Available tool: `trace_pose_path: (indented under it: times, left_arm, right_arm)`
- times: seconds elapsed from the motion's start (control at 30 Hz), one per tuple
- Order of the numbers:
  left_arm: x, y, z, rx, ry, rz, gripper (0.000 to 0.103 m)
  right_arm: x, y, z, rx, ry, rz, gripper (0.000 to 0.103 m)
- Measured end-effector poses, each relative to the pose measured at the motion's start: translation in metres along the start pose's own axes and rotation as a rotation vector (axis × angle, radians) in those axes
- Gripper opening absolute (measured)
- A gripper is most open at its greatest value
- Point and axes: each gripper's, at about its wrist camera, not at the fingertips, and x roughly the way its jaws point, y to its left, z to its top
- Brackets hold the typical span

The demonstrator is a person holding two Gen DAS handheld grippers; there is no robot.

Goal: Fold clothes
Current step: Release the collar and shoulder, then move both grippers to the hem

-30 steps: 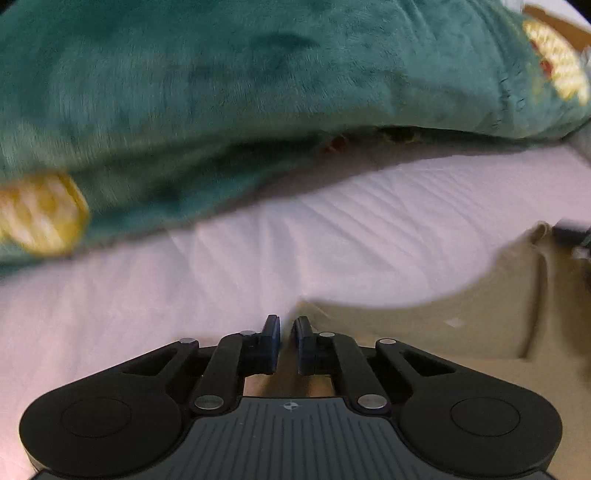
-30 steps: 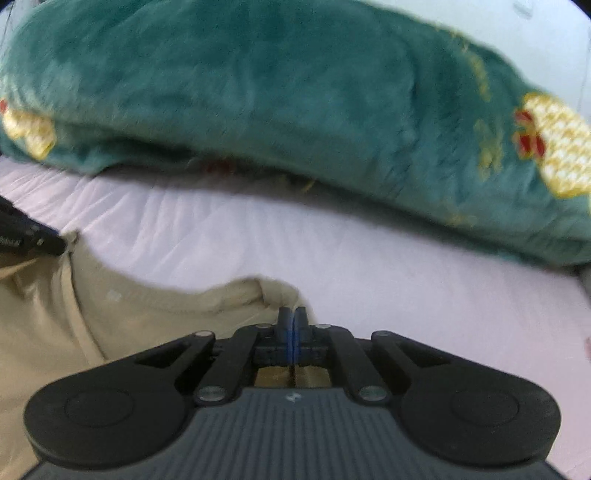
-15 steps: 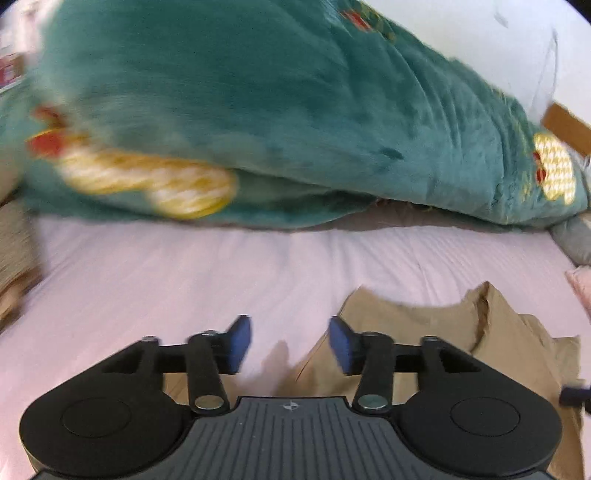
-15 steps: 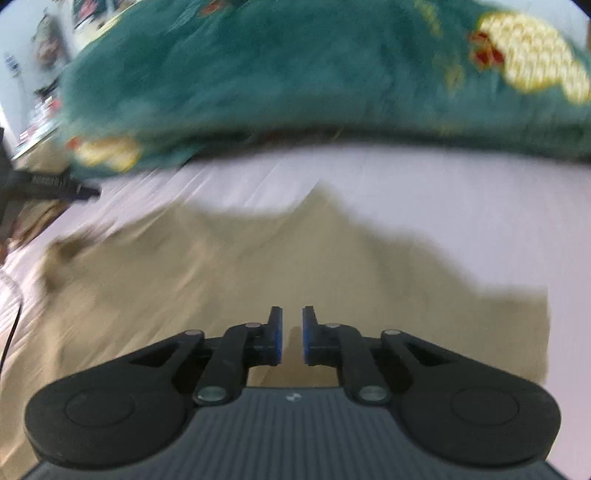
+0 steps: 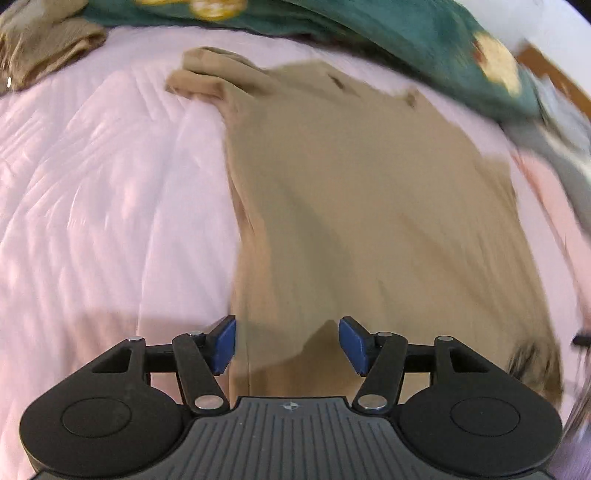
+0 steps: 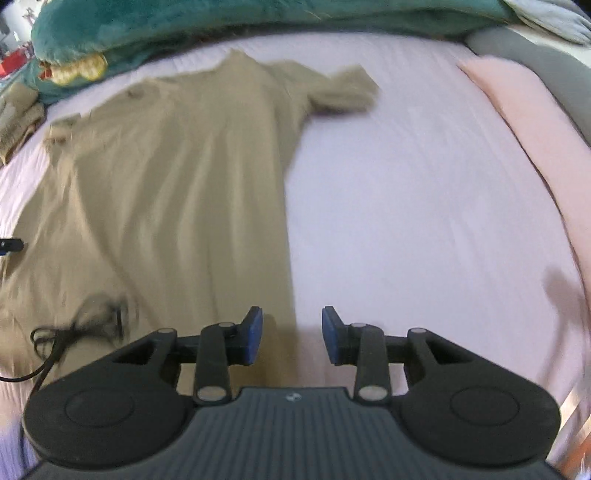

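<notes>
The left gripper point(image 5: 287, 345) has just been widening its jaws; the blue pads point(image 5: 224, 345) stand well apart with nothing pinched between them, hanging over the lower left edge of the tan T-shirt point(image 5: 362, 206) without touching it. The right gripper point(image 6: 291, 336) has also just been spreading, to a narrower gap; its blue pads point(image 6: 254, 334) are clear of any cloth and hover over the shirt's right side edge, where the fabric meets the sheet.

The tan T-shirt point(image 6: 177, 192) lies spread flat on the bed, collar toward the far side, hem toward the grippers. It is a thin, soft knit with long shallow wrinkles running down its length. One short sleeve point(image 6: 347, 92) sticks out flat on the right; the other sleeve point(image 5: 207, 77) is bunched into folds.

The pale pink bedsheet point(image 5: 103, 206) under it is quilted in fine ridges. A plush dark green blanket point(image 6: 192, 26) with yellow embroidered patches is heaped along the far edge. A crumpled tan garment point(image 5: 44, 44) sits at the far left corner. A smooth pink pillow point(image 6: 528, 122) lies along the right side. A black cable point(image 6: 74, 332) trails across the shirt's hem.
</notes>
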Motion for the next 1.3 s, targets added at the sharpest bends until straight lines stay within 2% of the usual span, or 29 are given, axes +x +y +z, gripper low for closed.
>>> trace_pose_path:
  times: [0.1, 0.17, 0.27, 0.4, 0.5, 0.6, 0.63, 0.7, 0.87, 0.97, 1.03, 1.07, 1.1, 1.13, 1.17, 1.2, 1.3]
  left_arm:
    - [-0.026, -0.012, -0.033, -0.018, -0.007, -0.049, 0.061]
    - [-0.041, -0.018, -0.052, -0.033, -0.012, -0.069, 0.061]
    - [-0.049, -0.027, -0.078, -0.013, -0.045, 0.002, 0.061]
    - [-0.053, -0.027, -0.101, -0.083, -0.07, 0.02, 0.065]
    - [-0.061, -0.029, -0.115, -0.111, -0.095, 0.035, 0.065]
    - [-0.064, -0.032, -0.119, -0.094, -0.057, 0.05, 0.069]
    - [-0.059, -0.034, -0.121, -0.108, -0.025, 0.066, 0.069]
    - [-0.067, -0.027, -0.131, -0.154, -0.035, 0.053, 0.069]
    - [-0.073, -0.027, -0.137, -0.071, -0.127, 0.175, 0.069]
    - [-0.077, -0.03, -0.133, -0.023, -0.182, 0.187, 0.069]
    - [-0.069, -0.038, -0.13, 0.048, -0.181, 0.192, 0.07]
    - [-0.058, -0.041, -0.129, 0.074, -0.153, 0.186, 0.073]
    - [-0.048, -0.045, -0.129, 0.1, -0.124, 0.179, 0.078]
    - [-0.043, -0.049, -0.131, 0.128, -0.148, 0.181, 0.091]
    - [-0.04, -0.054, -0.132, 0.131, -0.157, 0.176, 0.099]
    - [-0.037, -0.056, -0.133, 0.124, -0.16, 0.176, 0.1]
    - [-0.036, -0.058, -0.133, 0.101, -0.172, 0.19, 0.1]
  right_arm:
    - [-0.01, -0.002, -0.039, 0.021, 0.003, 0.021, 0.036]
    - [-0.007, -0.004, -0.052, 0.059, -0.013, 0.049, 0.036]
    - [0.01, -0.01, -0.061, 0.137, -0.035, 0.077, 0.036]
    - [0.032, -0.014, -0.073, 0.237, -0.057, 0.118, 0.037]
    - [0.033, -0.008, -0.079, 0.251, -0.067, 0.164, 0.039]
    - [0.033, -0.001, -0.082, 0.235, -0.066, 0.19, 0.039]
    - [0.033, 0.001, -0.083, 0.234, -0.066, 0.198, 0.039]
    - [0.032, -0.002, -0.085, 0.248, -0.066, 0.209, 0.039]
    - [0.029, -0.003, -0.09, 0.271, -0.073, 0.219, 0.048]
    - [0.025, 0.004, -0.09, 0.235, -0.078, 0.207, 0.051]
    - [0.027, 0.014, -0.089, 0.164, -0.086, 0.184, 0.055]
    - [0.029, 0.017, -0.09, 0.142, -0.087, 0.177, 0.058]
    - [0.03, 0.018, -0.092, 0.133, -0.101, 0.18, 0.064]
    - [0.031, 0.02, -0.093, 0.125, -0.115, 0.182, 0.073]
    - [0.031, 0.021, -0.095, 0.117, -0.13, 0.184, 0.076]
    - [0.032, 0.022, -0.097, 0.109, -0.141, 0.184, 0.079]
    - [0.03, 0.025, -0.099, 0.084, -0.152, 0.171, 0.077]
